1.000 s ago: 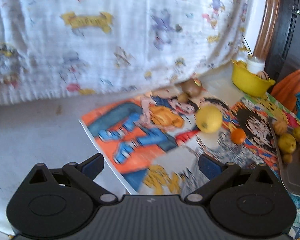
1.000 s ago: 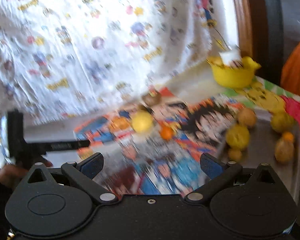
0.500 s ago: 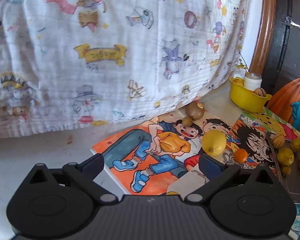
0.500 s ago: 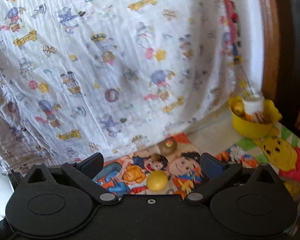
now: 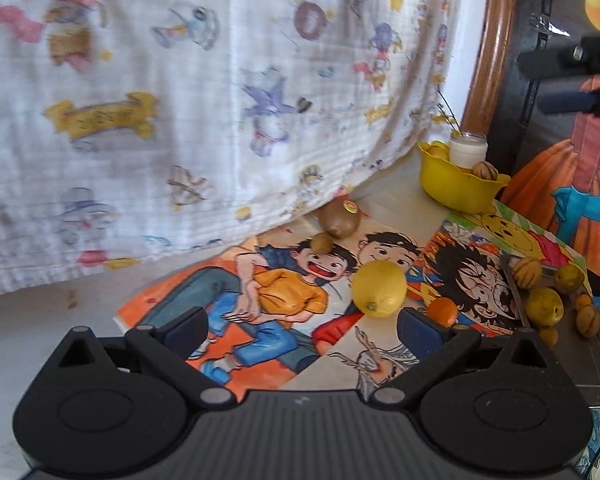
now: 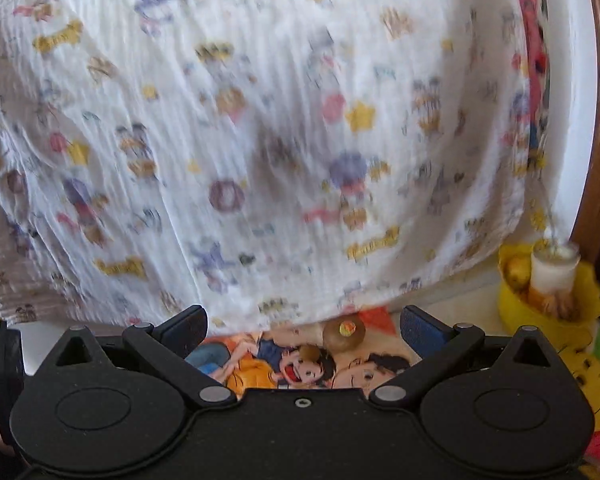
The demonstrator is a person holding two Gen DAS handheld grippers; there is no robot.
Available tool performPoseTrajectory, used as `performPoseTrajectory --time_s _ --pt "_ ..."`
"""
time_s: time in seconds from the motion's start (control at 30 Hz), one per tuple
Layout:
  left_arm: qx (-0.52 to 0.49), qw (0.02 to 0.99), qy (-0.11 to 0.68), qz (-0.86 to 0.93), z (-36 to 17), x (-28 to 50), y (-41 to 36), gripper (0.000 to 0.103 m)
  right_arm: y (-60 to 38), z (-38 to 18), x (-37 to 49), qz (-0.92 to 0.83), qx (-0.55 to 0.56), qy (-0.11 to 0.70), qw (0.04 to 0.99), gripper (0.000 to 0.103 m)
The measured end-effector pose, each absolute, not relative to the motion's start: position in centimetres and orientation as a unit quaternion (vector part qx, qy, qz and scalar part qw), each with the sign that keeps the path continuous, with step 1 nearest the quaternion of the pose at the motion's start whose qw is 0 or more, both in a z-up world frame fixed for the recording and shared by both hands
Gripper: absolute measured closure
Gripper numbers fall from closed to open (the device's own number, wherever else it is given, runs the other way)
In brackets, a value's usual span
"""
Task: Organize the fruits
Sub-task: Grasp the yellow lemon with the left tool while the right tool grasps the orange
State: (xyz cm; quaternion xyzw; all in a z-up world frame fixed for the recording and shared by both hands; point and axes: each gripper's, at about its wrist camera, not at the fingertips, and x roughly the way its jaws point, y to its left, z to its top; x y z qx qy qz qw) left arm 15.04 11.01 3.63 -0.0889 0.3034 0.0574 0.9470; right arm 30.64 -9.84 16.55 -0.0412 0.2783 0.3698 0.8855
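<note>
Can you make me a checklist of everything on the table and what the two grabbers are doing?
Surface: cartoon posters on a pale table.
Job's things: lemon, orange, two kiwis loose; more fruit on the tray and in the yellow bowl.
Clutter: white jar in the bowl.
Grippers: left gripper and right gripper open, empty.
Cables: nothing seen.
Surroundings: cartoon-print cloth, wooden frame.
</note>
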Motion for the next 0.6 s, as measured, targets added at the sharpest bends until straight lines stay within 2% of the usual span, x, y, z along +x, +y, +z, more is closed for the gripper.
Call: performPoseTrajectory --time_s 0.4,0.6 --pt "-0.07 0.943 0.324 0.028 1.4 20.1 9.8 0.001 -12.3 9.7 35.6 0.364 -0.012 0.316 0.876 0.001" --pt "-0.042 0.945 0.324 -0.008 0.4 22.2 9.8 0.001 -12.9 6.6 34.9 0.37 -0.064 0.327 0.867 0.001"
